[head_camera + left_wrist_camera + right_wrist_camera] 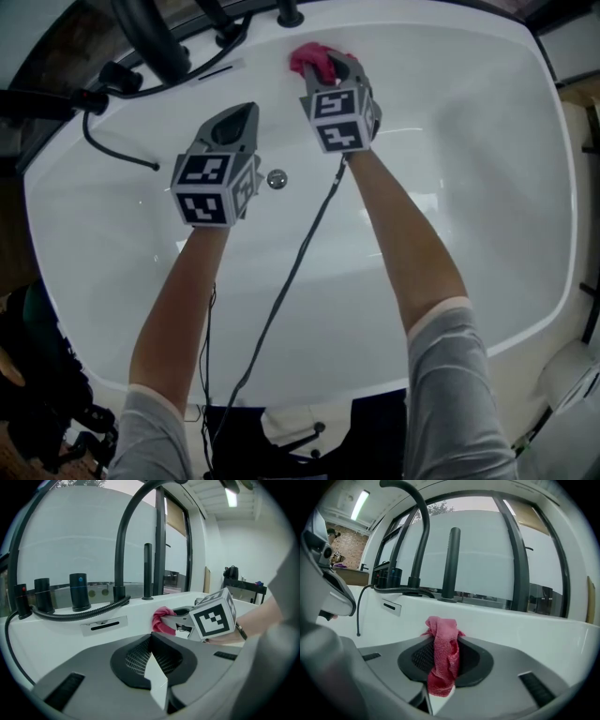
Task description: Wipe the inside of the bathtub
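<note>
White glossy bathtub (pixel 469 187) fills our head view, with black tap fittings (pixel 159 47) along its far rim. We see the right gripper (pixel 330 73) with its fingers clamped on a crumpled pink terry cloth (pixel 312 60), which pokes past the fingertips at the tub's far wall. Our left gripper (pixel 232 120) hangs near the round metal drain (pixel 277 178), fingers closed together on nothing.

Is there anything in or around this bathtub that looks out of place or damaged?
A thin black cord hangs over the rim and lies loose on the left inner wall of the bathtub, where the pink cloth in the right gripper may catch it. No spill or damage shows.
</note>
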Demonstrator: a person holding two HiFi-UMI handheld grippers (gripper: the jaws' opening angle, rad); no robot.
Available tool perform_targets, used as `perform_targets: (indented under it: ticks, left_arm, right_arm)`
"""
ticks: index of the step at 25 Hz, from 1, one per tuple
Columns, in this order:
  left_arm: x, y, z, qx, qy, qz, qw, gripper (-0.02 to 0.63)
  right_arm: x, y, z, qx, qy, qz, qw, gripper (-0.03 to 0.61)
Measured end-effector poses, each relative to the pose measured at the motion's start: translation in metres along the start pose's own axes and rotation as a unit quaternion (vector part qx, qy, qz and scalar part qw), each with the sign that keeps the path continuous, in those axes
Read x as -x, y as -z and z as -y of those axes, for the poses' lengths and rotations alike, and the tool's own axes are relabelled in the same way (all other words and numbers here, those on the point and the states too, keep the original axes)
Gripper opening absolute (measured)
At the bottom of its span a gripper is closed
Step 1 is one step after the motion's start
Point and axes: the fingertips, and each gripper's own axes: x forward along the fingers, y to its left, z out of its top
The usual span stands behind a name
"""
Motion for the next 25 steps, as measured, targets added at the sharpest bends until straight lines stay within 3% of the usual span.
perform_targets:
  ticks: [2,7,12,21,25]
  left_arm:
    - [-0.003,0.003,0.002,0.002,0.002,0.001,1.0000,-0.002]
    - [-0.014,0.010,0.011,0.006,0.013,0.005,0.9999,-0.002]
    - [-0.021,0.024,0.011,0.010,0.018,0.005,0.9998,-0.002]
    - [-0.026,0.040,-0.002,0.007,0.005,0.002,1.0000,-0.002]
    - [-0.030,0.041,0.000,0.003,0.006,0.002,1.0000,-0.002]
  right_arm:
    - [0.003,0.006,0.020,-0.002,0.014,-0.002,1.000,0.091]
    - [0.014,0.030,0.087,-0.015,0.096,-0.012,0.995,0.091]
    - [0.015,0.034,0.087,-0.026,0.124,0.007,0.992,0.087]
    - [-0.006,0.052,-0.013,-0.004,0.024,0.005,1.000,0.087]
    - [-0.007,0.054,-0.015,0.000,0.002,0.012,1.000,0.089]
